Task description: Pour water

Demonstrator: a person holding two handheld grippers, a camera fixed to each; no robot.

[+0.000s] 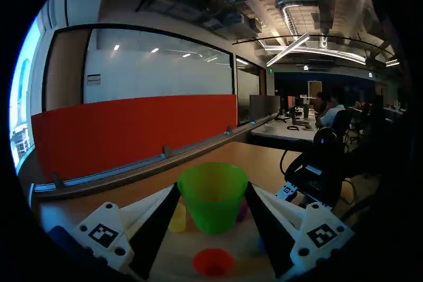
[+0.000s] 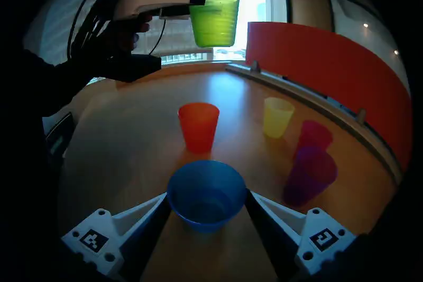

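Left gripper view: left claw (image 1: 211, 187) is closed on the green cup (image 1: 213, 200), one finger pressing each side of its wall. The cup stands upright and level, mouth up; its contents cannot be seen. Below and ahead of the fingertips sits the orange cup (image 1: 213, 262) on the table (image 1: 248, 155), with the yellow cup (image 1: 178, 217) just beside the left finger. The red partition (image 1: 132, 128) closes off the far table edge.

Right gripper view: right claw (image 2: 206, 197) grips the blue cup (image 2: 206, 200) between both fingers, upright (water inside: cannot tell). Straight ahead stands the orange cup (image 2: 198, 126). Ahead-right are the yellow cup (image 2: 277, 116) and two purple cups (image 2: 312, 173), close together near the partition (image 2: 328, 65). High ahead-left, the left claw (image 2: 203, 4) holds the green cup (image 2: 217, 17) well above the table (image 2: 132, 123).

Progress, as judged: both cups are grasped and neither is tipped, so the pour itself remains. Open room lies ahead-left of the right claw, and the crowded side is ahead-right. The raised green cup has free air beneath it.
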